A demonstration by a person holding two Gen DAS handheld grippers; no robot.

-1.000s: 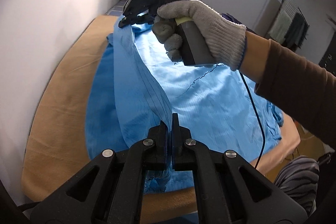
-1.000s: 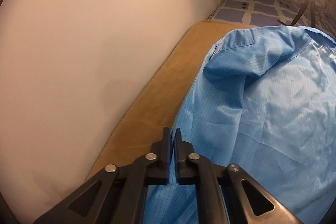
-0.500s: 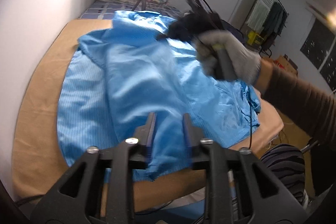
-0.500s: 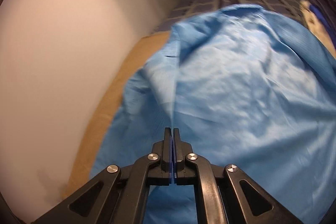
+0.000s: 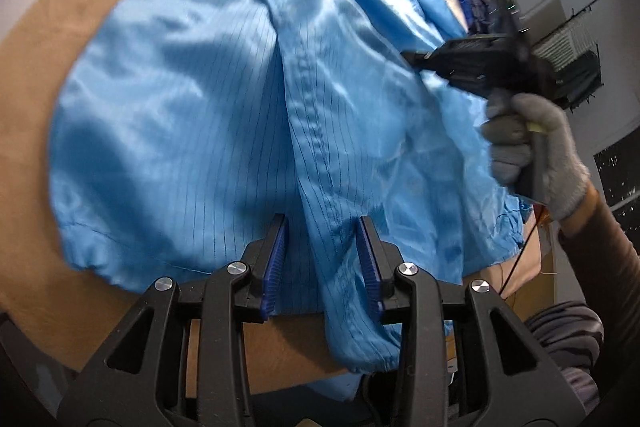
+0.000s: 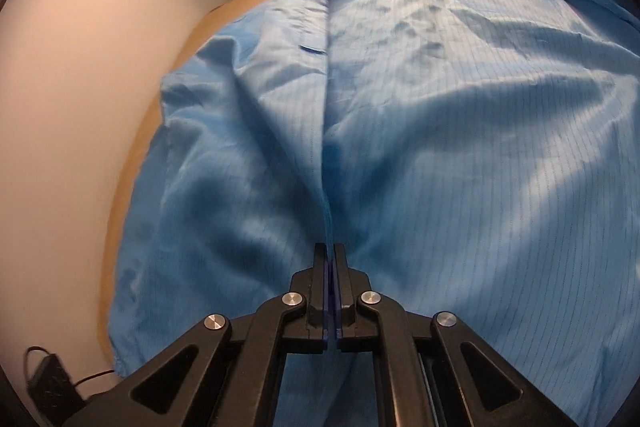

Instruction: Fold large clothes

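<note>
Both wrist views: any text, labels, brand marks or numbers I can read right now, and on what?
None readable.
Blue garment: thin dark stripes only, no label or print in view.
Left claw, open, and right claw, shut on the garment: no markings visible.
Small black device at the lower left of the right wrist view: faint marks, too small and dark to read.
Dark panel with pale specks on the far wall: no legible characters.

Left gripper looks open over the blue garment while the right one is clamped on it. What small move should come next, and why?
Probably open the right gripper and let go. It is shut on a pinched ridge of the blue garment, the left gripper is open with cloth lying loose between its fingers, and the folded panel lies on the tan surface.
</note>
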